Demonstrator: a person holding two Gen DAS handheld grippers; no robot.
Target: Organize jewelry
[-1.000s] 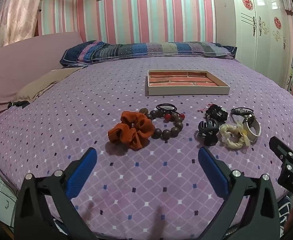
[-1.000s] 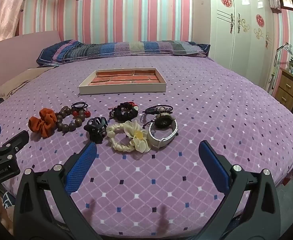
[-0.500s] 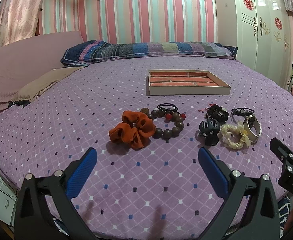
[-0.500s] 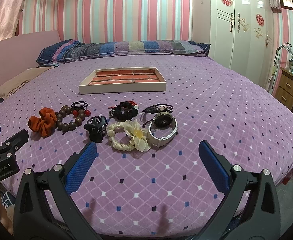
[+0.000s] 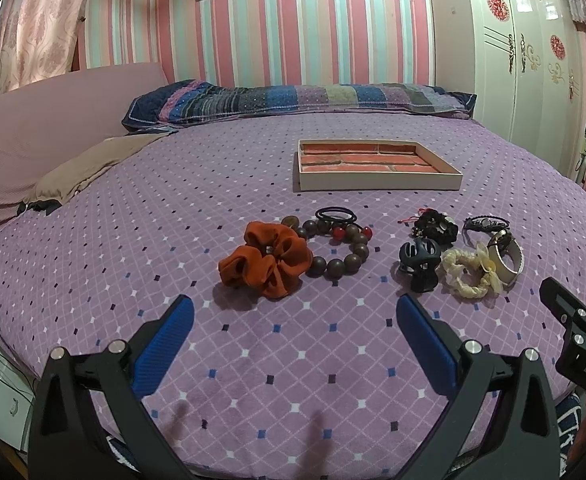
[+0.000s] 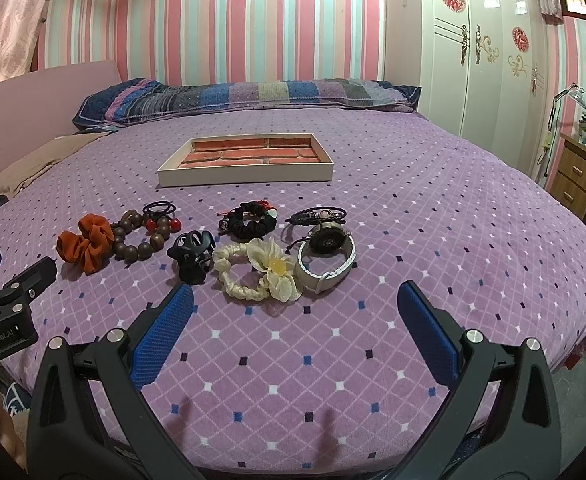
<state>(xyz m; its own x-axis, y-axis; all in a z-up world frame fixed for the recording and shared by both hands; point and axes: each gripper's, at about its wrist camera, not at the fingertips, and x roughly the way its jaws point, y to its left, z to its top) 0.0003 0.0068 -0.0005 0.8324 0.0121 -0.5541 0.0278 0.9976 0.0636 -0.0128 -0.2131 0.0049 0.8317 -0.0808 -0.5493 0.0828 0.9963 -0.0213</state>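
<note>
On the purple bedspread lie an orange scrunchie [image 5: 267, 258], a wooden bead bracelet [image 5: 341, 256], a black claw clip [image 5: 419, 260], a cream flower scrunchie [image 6: 261, 270], a black scrunchie [image 6: 249, 222] and a white-strapped watch [image 6: 327, 254]. A shallow tray with a brick-pattern floor [image 5: 377, 160] sits beyond them. My left gripper [image 5: 293, 322] is open and empty, short of the orange scrunchie. My right gripper [image 6: 295, 308] is open and empty, short of the cream scrunchie and watch.
A striped pillow [image 5: 293, 100] lies at the bed's head. A white wardrobe [image 6: 489, 52] and a wooden desk [image 6: 581, 176] stand to the right. A tan cloth [image 5: 89, 164] lies at the bed's left side.
Both grippers have crept slightly forward toward the items. Nothing was grasped or moved.
</note>
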